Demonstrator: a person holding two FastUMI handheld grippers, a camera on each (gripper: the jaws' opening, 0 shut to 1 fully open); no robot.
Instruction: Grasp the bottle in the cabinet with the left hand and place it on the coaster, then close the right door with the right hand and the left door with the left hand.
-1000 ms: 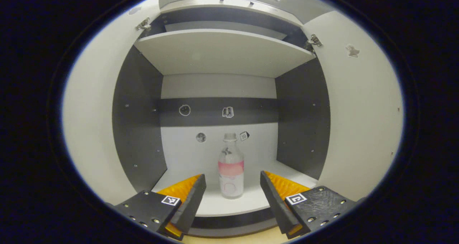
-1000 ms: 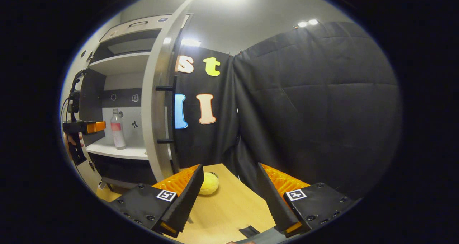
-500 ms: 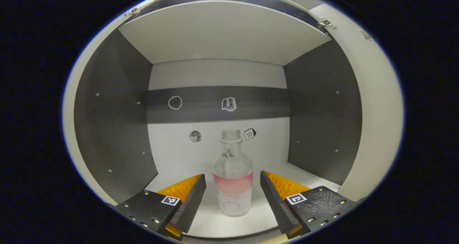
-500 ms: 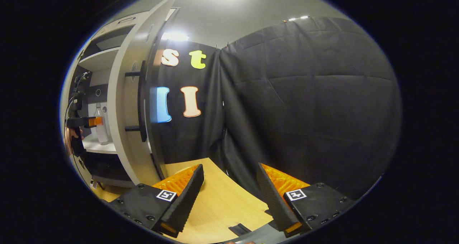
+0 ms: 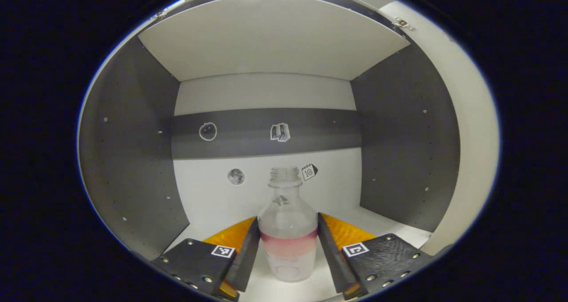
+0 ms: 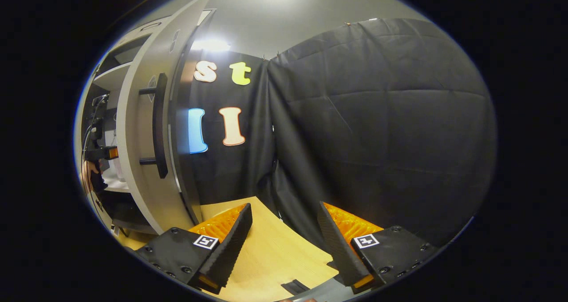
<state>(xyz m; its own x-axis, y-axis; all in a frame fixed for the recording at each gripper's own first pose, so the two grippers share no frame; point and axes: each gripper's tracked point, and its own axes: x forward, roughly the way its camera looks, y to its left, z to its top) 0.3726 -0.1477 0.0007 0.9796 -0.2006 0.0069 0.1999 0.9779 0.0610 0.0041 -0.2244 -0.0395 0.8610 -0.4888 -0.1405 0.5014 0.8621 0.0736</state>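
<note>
Fingers (image 5: pixel 248 248) now flanking bottle (image 5: pixel 288 235)

Each gripper, left gripper (image 5: pixel 287 253) and right gripper (image 6: pixel 280 244), had two wedge-shaped fingers with ribbed inner faces, black screw-studded housings and a small square black-and-white marker atop each housing.

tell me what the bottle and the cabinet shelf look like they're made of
Bottle: clear, slightly frosted plastic or glass, since the white back wall shows through it; which one is unclear. Cabinet shelf: a flat white matte board, probably laminated wood panel.
</note>
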